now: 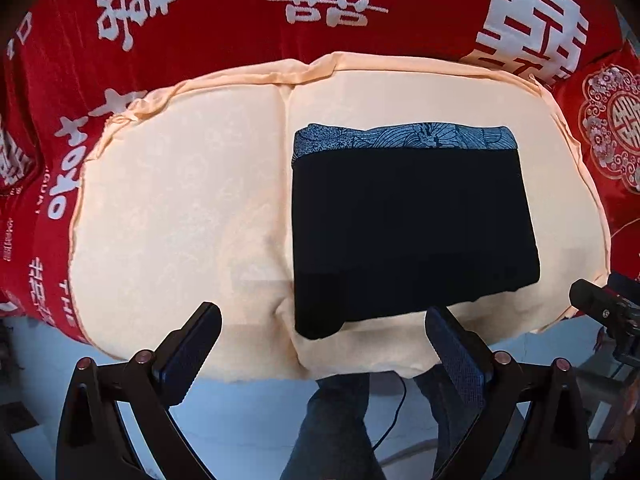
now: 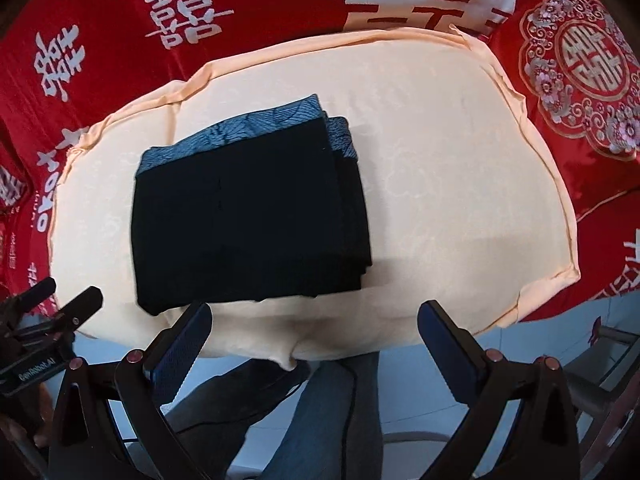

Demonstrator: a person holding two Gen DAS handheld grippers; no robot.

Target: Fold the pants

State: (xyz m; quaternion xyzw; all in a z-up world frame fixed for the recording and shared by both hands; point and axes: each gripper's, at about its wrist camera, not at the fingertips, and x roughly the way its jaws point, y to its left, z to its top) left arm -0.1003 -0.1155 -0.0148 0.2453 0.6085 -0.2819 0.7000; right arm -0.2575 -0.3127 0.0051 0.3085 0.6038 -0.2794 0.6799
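Note:
The black pants (image 1: pixel 412 232) lie folded into a compact rectangle on a cream cushion (image 1: pixel 180 200), with a blue patterned band (image 1: pixel 400 140) along their far edge. My left gripper (image 1: pixel 324 330) hangs above the cushion's near edge, jaws wide open and empty, clear of the cloth. In the right wrist view the folded pants (image 2: pixel 248 216) rest left of centre on the cream cushion (image 2: pixel 460 200), stacked layers showing at their right side. My right gripper (image 2: pixel 314 326) is open too, above the near edge, holding nothing.
A red bedcover with white characters (image 1: pixel 200 12) surrounds the cushion. A red embroidered pillow (image 2: pixel 580 64) lies at the right. The person's legs in grey trousers (image 1: pixel 336 420) and a pale floor show below. The other gripper's body (image 2: pixel 36 340) shows at the left edge.

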